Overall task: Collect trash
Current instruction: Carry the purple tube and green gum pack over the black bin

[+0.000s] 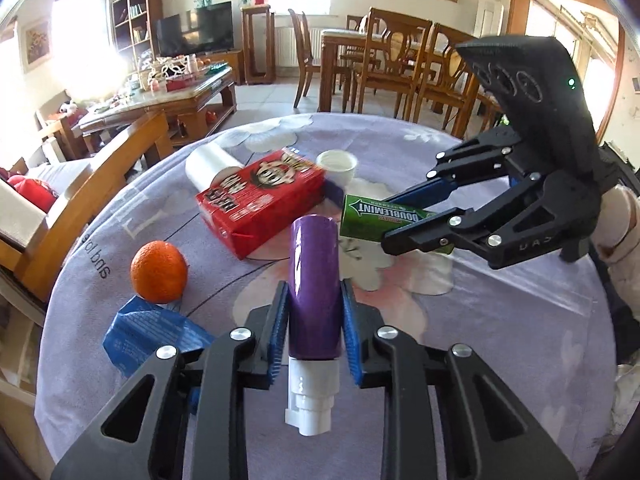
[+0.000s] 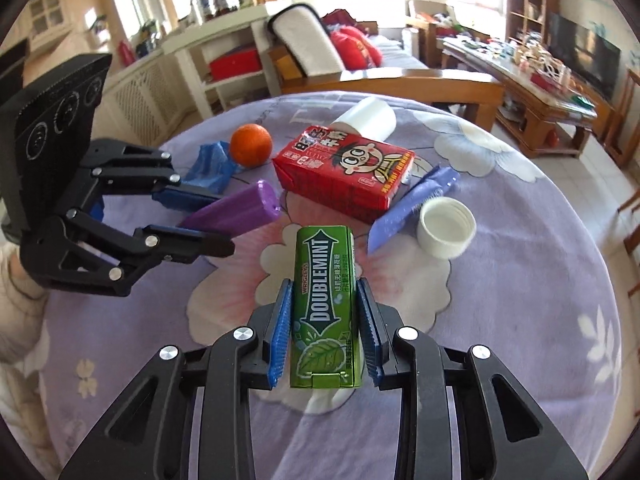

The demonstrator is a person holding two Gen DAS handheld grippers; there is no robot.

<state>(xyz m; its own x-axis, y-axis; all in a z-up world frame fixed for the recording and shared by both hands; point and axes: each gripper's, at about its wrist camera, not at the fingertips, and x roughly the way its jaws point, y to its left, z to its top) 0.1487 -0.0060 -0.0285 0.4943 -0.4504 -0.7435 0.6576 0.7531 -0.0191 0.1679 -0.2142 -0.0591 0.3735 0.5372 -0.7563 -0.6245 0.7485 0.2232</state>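
My left gripper is shut on a purple tube with a white cap, held above the table; the tube also shows in the right wrist view. My right gripper is shut on a green Doublemint gum box, also seen in the left wrist view. On the purple floral tablecloth lie a red milk carton, a blue wrapper, a lilac wrapper, a white cap and a white roll.
An orange sits left on the table beside the blue wrapper. A wooden chair stands at the table's left edge. A dining table with chairs and a cluttered coffee table stand beyond.
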